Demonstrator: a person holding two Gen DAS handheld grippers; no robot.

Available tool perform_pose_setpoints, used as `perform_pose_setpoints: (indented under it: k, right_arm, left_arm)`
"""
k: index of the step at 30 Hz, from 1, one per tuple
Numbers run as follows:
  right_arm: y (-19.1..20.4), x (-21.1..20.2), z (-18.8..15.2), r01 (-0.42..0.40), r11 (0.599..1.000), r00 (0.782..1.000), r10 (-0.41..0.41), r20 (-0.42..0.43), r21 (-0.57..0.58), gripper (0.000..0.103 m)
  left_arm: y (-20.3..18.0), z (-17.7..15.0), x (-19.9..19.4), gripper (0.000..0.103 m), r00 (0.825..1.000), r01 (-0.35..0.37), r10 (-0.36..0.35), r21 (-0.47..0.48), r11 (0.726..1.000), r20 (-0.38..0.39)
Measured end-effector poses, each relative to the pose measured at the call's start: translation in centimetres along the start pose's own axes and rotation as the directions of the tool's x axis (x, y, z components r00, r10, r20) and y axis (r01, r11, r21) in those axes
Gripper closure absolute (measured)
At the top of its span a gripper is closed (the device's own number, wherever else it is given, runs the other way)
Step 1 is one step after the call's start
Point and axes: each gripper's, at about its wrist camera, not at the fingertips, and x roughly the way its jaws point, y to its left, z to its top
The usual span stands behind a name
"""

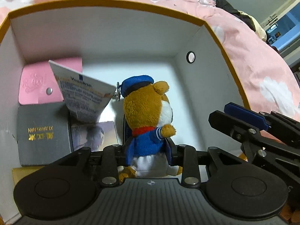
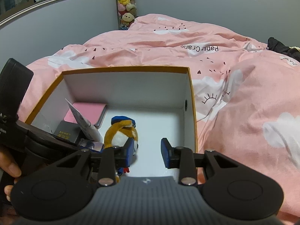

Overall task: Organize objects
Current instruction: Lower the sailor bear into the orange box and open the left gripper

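Observation:
A brown plush bear [image 1: 148, 120] in a blue sailor suit and cap is inside an orange-rimmed white box [image 1: 112, 5]. My left gripper [image 1: 149, 150] is shut on the bear's body and holds it upright over the box floor. The bear [image 2: 121, 133] also shows in the right wrist view, inside the box [image 2: 191, 101]. My right gripper [image 2: 148, 154] is open and empty, just above the box's near edge to the right of the bear; it shows in the left wrist view [image 1: 243, 118] too.
In the box's left part lie a pink case [image 1: 35, 82], a grey box with gold letters [image 1: 41, 131], a white tube [image 1: 84, 97] and a photo card [image 1: 93, 135]. The box sits on a pink duvet [image 2: 243, 93]. Plush toys [image 2: 126, 3] hang in the far corner.

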Motion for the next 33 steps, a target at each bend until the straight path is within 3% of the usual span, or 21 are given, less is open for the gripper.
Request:
perform_pose_setpoints:
  k: [5, 10, 15, 19, 24, 33]
  right_arm:
    - [0.1, 0.2, -0.2, 0.008, 1.000, 1.000, -0.008, -0.006, -0.002, 0.069]
    - [0.2, -0.1, -0.3, 0.013, 1.000, 1.000, -0.013, -0.002, -0.003, 0.069]
    - [0.7, -1.2, -0.2, 0.019, 1.000, 1.000, -0.018, 0.024, -0.005, 0.062]
    - [1.0, -2.9, -0.4, 0.016, 1.000, 0.998, -0.016, 0.066, 0.005, 0.057]
    - [1.6, -5.0, -1.0, 0.001, 1.000, 0.994, -0.005, 0.112, 0.030, 0.053]
    - [3.0, -8.2, -3.6, -0.021, 0.996, 0.988, 0.008, 0.154, 0.084, 0.048]
  left_arm:
    - [0.5, -0.2, -0.4, 0.050, 1.000, -0.014, 0.014, -0.028, 1.000, -0.002]
    - [0.5, -1.0, -1.9, 0.050, 1.000, -0.023, 0.023, -0.023, 0.999, 0.012]
    - [-0.4, -2.1, -4.6, 0.050, 0.995, -0.039, 0.036, 0.024, 0.999, 0.093]
    - [-1.6, -3.0, -7.3, 0.050, 0.978, -0.080, 0.067, 0.057, 0.995, 0.196]
    - [-3.0, -4.2, -9.4, 0.049, 0.954, -0.079, 0.061, 0.050, 0.996, 0.295]
    - [-3.4, -7.3, -11.7, 0.049, 0.947, -0.101, 0.081, 0.049, 0.994, 0.310]
